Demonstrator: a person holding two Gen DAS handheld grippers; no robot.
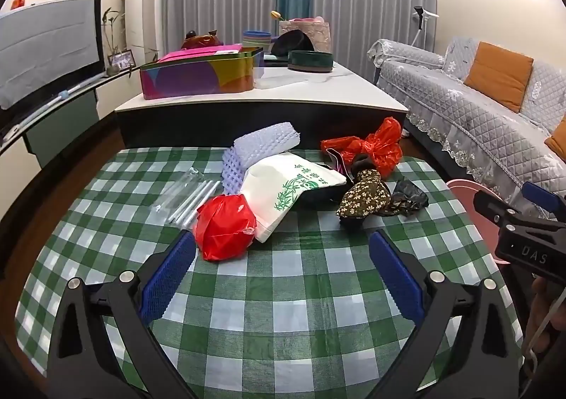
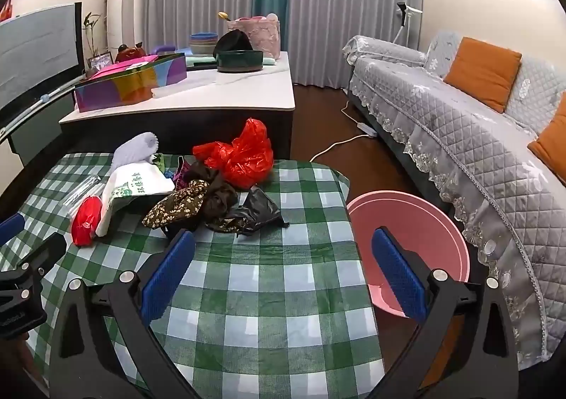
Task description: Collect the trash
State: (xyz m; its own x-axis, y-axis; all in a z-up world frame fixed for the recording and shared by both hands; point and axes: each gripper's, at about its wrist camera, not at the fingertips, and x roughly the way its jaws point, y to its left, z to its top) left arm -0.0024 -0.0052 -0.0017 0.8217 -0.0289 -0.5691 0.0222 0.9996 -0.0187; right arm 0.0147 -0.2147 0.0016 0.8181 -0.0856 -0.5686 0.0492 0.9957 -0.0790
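Where legible, right gripper (image 1: 523, 250) body reads "DAS".

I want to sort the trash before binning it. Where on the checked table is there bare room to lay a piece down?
The near half of the checked tablecloth is bare, from the open right gripper up to the black bag. In the left view it is bare below the red ball. The far half is crowded: white bag, floral cloth, red plastic.

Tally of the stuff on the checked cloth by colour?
Red: 2, round bag and crumpled bag
White: 2, foam net and printed bag
Clear: 1, wrapper
Black: 1, bag
Brown floral: 1, cloth
Total: 7
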